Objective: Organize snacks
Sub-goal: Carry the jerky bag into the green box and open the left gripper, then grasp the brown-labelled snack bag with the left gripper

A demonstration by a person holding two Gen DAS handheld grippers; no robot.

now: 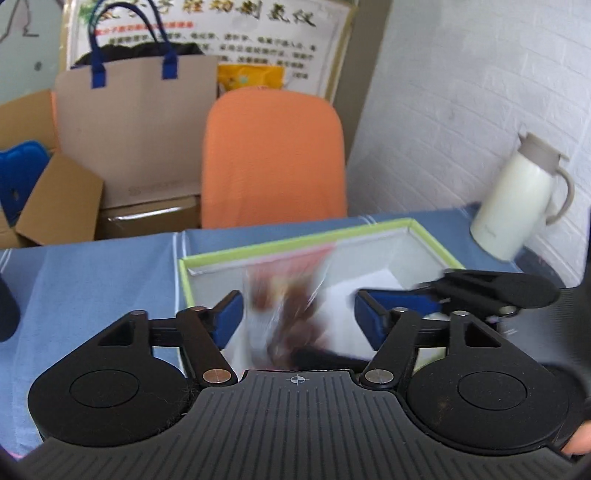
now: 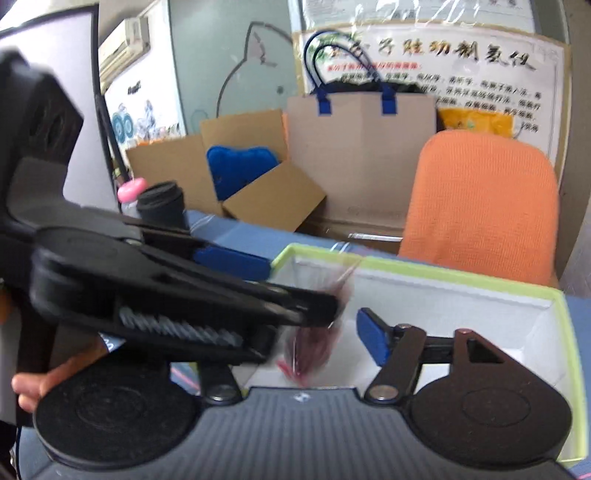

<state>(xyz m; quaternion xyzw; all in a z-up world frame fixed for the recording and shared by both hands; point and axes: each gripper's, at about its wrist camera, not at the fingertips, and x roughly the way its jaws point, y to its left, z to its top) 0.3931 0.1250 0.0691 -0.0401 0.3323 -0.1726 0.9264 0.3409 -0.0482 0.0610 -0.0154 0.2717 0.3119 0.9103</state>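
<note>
Thermos [image 1: 517, 199] shows from left wrist only.

A blue-clothed table [image 1: 92, 280] carries a green-rimmed white box [image 1: 295, 243], a cream jug [image 1: 517, 195] and a black cup [image 2: 162, 206].

Chinese poster [image 1: 207, 33] text, unreadable

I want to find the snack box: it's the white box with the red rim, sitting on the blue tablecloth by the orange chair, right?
Not quite: the white box's rim is light green, not red, as the left wrist view shows. It does sit on the blue tablecloth by the orange chair.
</note>
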